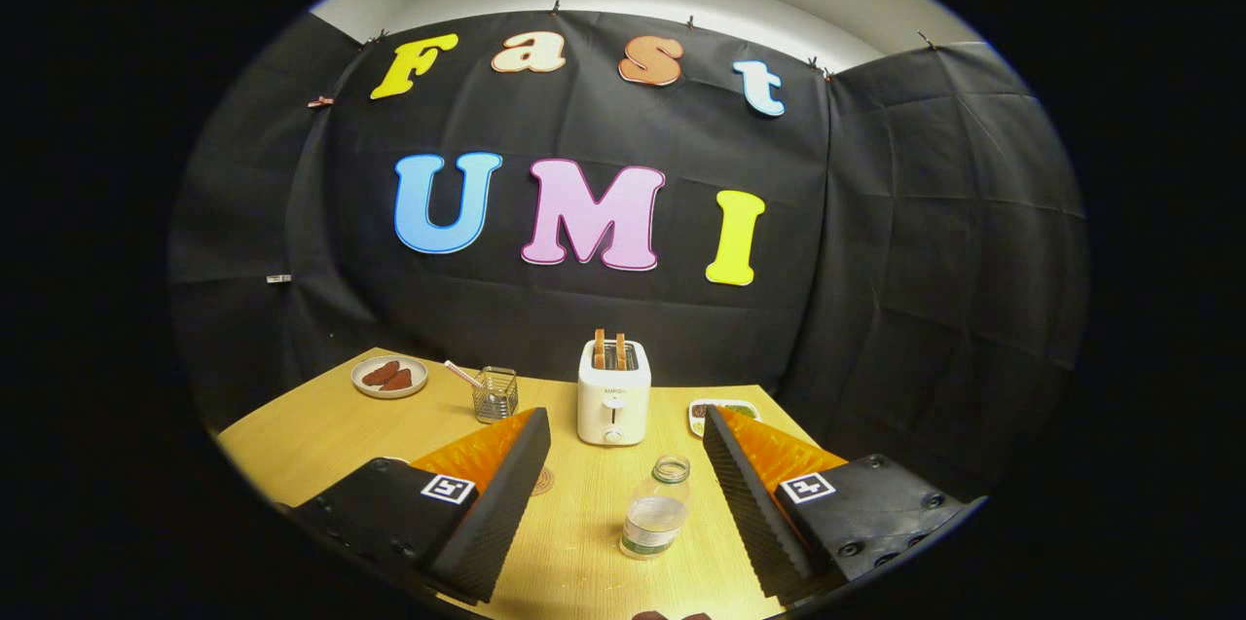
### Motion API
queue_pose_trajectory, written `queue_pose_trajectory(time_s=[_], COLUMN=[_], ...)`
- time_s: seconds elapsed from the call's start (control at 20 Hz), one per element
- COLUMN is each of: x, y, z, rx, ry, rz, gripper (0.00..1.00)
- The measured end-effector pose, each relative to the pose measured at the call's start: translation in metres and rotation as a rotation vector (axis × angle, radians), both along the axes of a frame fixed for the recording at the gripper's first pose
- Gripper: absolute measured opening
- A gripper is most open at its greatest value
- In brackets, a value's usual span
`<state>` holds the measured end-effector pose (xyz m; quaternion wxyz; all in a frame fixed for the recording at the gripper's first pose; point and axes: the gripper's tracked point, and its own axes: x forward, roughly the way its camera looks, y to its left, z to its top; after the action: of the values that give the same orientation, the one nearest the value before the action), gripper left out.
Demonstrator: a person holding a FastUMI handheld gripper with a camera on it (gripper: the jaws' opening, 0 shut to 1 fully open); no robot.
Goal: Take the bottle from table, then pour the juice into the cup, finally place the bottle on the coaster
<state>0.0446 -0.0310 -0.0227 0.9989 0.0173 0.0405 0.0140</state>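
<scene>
Your likeliest slip, as I judged it, was tipping the small clear uncapped plastic bottle (pixel 655 511): it stood open-mouthed on the pale wooden table (pixel 321 435), nearer the right finger, so an off-centre close could knock it over and spill. Your gripper (pixel 623 493) was spread wide, holding and touching nothing; the bottle stood between its fingers.

Wooden tabletop (pixel 321 435), open bottle (pixel 655 513) near, toaster (pixel 613 391) far centre, plate (pixel 389 376) far left, wire basket (pixel 495 393), small dish (pixel 720 411) far right, coaster (pixel 541 481)
</scene>
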Motion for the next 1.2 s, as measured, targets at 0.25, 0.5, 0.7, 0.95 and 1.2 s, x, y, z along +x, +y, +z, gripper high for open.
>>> queue_pose_trajectory(time_s=[0.25,0.5,0.7,0.95,1.2], x=[0.016,0.04,0.056,0.064,0.067], y=[-0.014,-0.024,-0.03,-0.033,-0.03], z=[-0.025,-0.046,-0.073,-0.109,-0.143], rx=[0.013,0.011,0.012,0.026,0.041], ry=[0.03,0.044,0.067,0.105,0.138], rz=[0.019,0.038,0.055,0.087,0.122], gripper=[0.97,0.97,0.97,0.98,0.98])
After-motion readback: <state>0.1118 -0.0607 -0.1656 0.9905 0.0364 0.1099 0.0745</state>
